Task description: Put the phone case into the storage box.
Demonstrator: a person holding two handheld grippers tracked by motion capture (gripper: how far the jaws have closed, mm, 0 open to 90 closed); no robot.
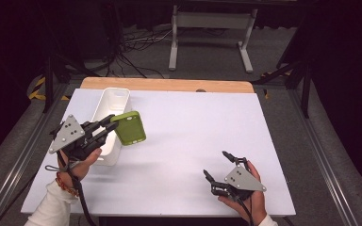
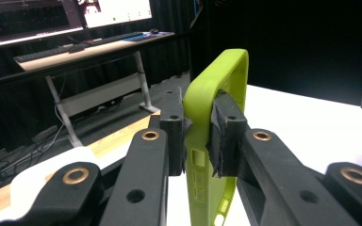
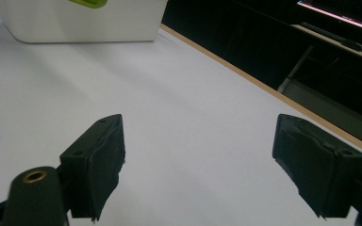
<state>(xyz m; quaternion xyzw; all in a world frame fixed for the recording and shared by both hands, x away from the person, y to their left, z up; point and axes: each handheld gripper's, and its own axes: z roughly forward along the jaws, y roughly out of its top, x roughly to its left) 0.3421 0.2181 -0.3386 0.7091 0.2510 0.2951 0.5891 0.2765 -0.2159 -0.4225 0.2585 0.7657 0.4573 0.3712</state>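
High view is showing me a white bin [image 1: 109, 113] sitting near the table's left edge, toward the far-left corner; I am not making out anything inside it. I am working on a white table [image 1: 193, 141] with a wooden strip [image 1: 169, 84] running along its far edge, and past it a grey floor with cables [image 1: 132, 56] and the white legs of a desk [image 1: 212, 37] are showing. In the left gripper view a desk with monitors [image 2: 66, 14] and a keyboard [image 2: 80, 44] is standing in the dark room.

I am holding the green phone case [image 1: 130, 127] in my left gripper [image 1: 109, 126], lifted just beside the bin's right wall. In the left gripper view the case [image 2: 217, 103] is standing on edge, and the two pads [image 2: 172, 127] are pressing on one side rail from either face, clamped tight on it.

My right gripper [image 1: 215, 165] is resting near the table's near-right corner, well apart from the case, with its jaws spread wide and nothing but bare table between the pads [image 3: 99, 155].
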